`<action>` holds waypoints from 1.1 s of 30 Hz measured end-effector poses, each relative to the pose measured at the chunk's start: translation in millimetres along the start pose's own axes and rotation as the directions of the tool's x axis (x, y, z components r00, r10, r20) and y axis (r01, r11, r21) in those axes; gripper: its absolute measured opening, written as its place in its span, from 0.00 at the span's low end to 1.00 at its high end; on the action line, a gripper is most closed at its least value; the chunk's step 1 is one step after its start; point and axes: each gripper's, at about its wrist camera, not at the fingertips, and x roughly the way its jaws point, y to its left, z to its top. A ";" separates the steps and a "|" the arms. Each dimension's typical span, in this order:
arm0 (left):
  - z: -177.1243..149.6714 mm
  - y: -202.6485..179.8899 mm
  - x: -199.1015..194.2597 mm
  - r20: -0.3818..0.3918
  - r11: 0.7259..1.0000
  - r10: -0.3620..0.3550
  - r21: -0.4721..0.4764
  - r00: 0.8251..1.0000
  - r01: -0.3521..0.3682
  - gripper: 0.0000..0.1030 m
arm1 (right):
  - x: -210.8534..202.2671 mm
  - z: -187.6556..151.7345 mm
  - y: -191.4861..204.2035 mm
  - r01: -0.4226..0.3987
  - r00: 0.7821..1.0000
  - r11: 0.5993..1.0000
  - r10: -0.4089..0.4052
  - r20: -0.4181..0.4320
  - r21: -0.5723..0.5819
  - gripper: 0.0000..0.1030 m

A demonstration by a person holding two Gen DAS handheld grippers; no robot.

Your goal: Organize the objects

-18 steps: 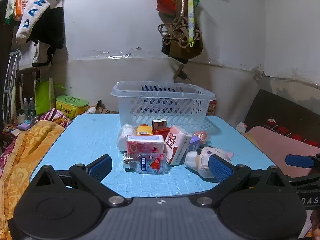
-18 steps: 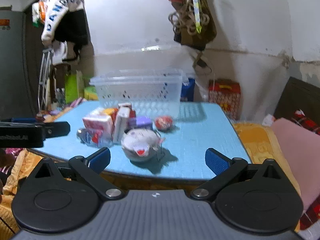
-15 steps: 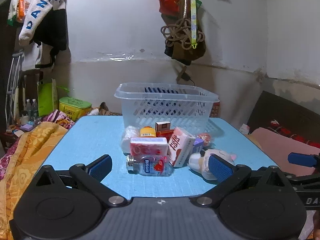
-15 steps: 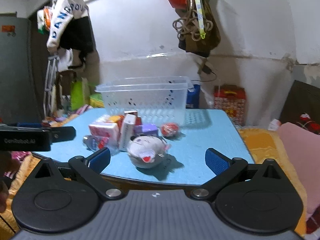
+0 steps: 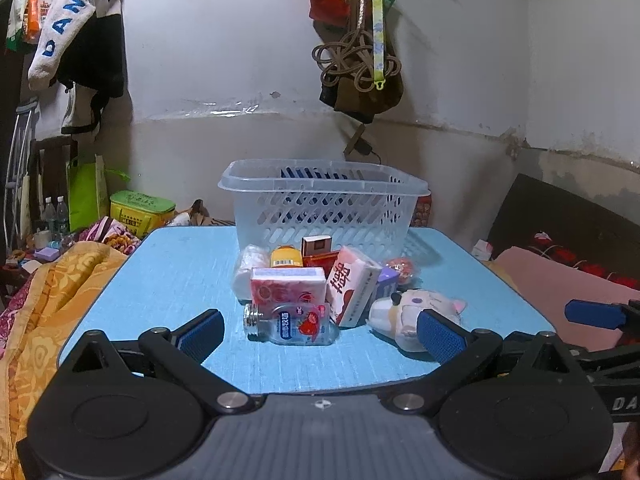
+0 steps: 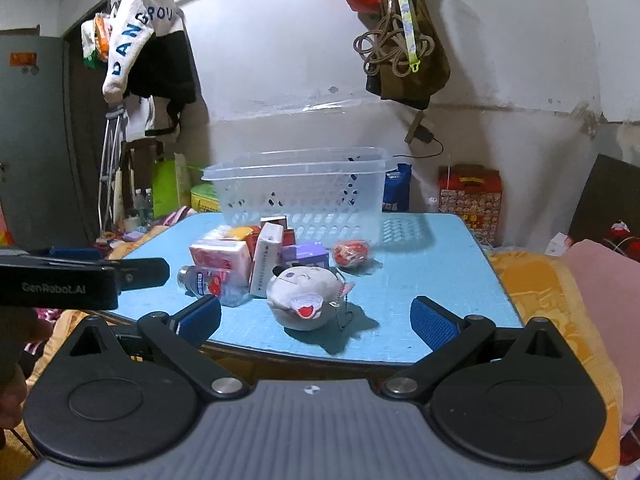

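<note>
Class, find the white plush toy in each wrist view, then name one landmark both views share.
Left wrist: plush toy, lower right, partly behind the tool's right finger.
Right wrist: plush toy, centre, near the table's front edge.
Shared landmark: the clear basket behind the pile.

Two matching handheld grippers: the left gripper point(image 5: 320, 330) and right gripper point(image 6: 316, 318) each carry a ribbed grey housing flanked by two round black discs; angular black linkage arms with silver pivot screws run forward to fingers faced in textured blue pads point(image 5: 440, 336); white lettering reading "GenRobot.AI" marks the black side of the left unit, seen from the right wrist.
</note>
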 end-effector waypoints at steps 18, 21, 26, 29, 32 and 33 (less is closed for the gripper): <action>-2.3 -0.2 0.5 -0.014 1.000 0.011 -0.005 1.000 -0.011 1.00 | 1.6 0.3 5.5 0.023 1.000 0.999 -0.023 -0.004 -0.024 1.00; -2.3 1.0 0.6 -0.015 1.000 0.011 -0.012 1.000 -0.011 1.00 | 1.7 0.7 4.8 0.027 1.000 0.999 -0.027 -0.005 -0.022 1.00; -2.6 1.5 0.0 -0.018 1.000 -0.009 -0.018 1.000 0.009 1.00 | 1.2 -0.8 6.4 0.019 1.000 0.999 -0.019 -0.007 -0.026 1.00; -3.2 -1.0 -0.1 -0.019 1.000 -0.016 -0.004 1.000 0.016 1.00 | 1.2 -1.2 7.7 0.017 1.000 0.999 -0.017 -0.006 -0.032 1.00; -3.8 -3.1 -0.5 -0.014 1.000 -0.015 0.006 1.000 0.015 1.00 | 1.0 -1.4 8.7 0.022 1.000 0.999 -0.023 -0.007 -0.035 1.00; -3.9 -3.3 -0.8 -0.012 1.000 -0.013 0.007 1.000 0.013 1.00 | 0.7 -1.4 9.1 0.023 1.000 0.999 -0.023 -0.006 -0.034 1.00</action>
